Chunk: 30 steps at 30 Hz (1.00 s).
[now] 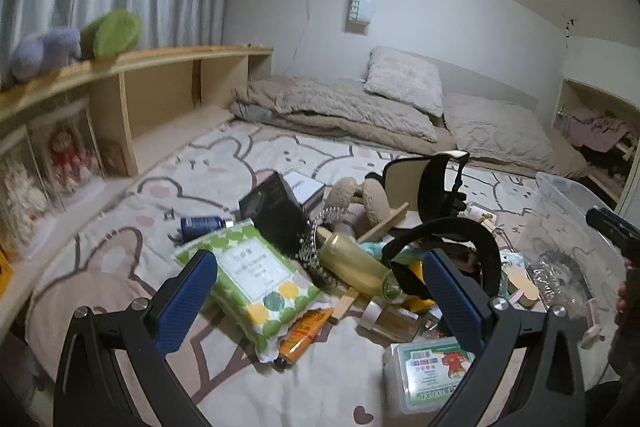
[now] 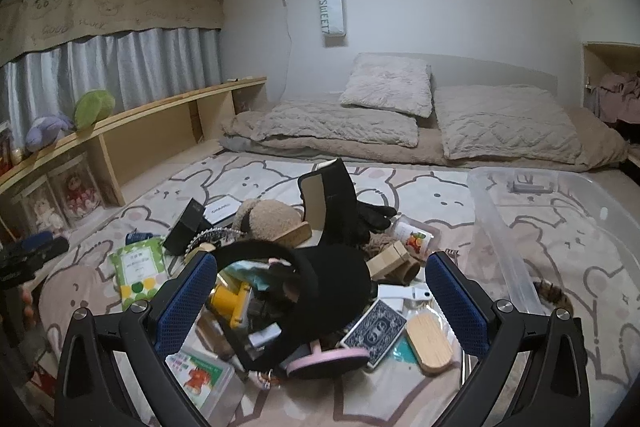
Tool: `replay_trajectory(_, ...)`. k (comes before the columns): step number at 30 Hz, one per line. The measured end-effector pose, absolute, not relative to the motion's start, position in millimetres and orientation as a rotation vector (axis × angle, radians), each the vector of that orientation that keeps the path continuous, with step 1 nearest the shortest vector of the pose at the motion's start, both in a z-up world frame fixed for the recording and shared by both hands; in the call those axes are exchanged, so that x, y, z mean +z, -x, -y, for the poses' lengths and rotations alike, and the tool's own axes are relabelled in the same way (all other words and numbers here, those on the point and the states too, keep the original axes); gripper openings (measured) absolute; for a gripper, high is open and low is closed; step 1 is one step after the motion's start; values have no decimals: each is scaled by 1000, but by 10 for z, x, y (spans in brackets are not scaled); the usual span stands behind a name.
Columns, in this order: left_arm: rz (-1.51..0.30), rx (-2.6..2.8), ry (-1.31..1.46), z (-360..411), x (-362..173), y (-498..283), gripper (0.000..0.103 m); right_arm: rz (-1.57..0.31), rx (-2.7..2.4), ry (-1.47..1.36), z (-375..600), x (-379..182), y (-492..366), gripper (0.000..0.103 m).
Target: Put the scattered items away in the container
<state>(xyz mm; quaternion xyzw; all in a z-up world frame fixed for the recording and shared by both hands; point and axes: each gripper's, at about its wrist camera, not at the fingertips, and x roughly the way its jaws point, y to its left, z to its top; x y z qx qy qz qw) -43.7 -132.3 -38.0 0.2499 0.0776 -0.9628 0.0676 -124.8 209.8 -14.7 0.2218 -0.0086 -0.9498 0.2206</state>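
Both grippers, left (image 1: 320,291) and right (image 2: 320,291), are held with jaws wide and nothing between them, above the bed (image 2: 440,195). Right of the pile of clutter, the clear container (image 2: 532,227) is set on the bed. Black earmuffs (image 2: 320,279) are seen atop the pile, a playing-card deck (image 2: 374,333) just beside them.

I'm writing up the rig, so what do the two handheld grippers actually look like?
Both match: the left gripper and right gripper each have two blue, dimple-textured fingers on black angular brackets with silver screw heads. No cables or markings are visible.
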Motion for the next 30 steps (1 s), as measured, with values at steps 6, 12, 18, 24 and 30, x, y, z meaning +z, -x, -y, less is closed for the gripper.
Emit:
replay_trajectory(6, -326, -2819, -867, 1562, -609, 566, 103, 71, -2611, -608, -2094, -249, 1444, 103)
replay_trajectory(12, -352, -2739, -971, 1728, -904, 707, 103, 52, -2616, -600, -2055, -454, 1579, 103)
replay_trajectory(18, -254, -2683, -1175, 1764, -1273, 887, 103, 61, -2581, -733, -2053, -742, 1733, 103)
replay_trajectory(24, -280, -2663, -1253, 1811, -1479, 938, 86, 88, -2523, -829, -2035, -974, 1847, 103)
replay_trajectory(30, -248, -2647, -1356, 1743, -1673, 1030, 75, 77, -2475, -927, -1958, -1166, 1937, 103)
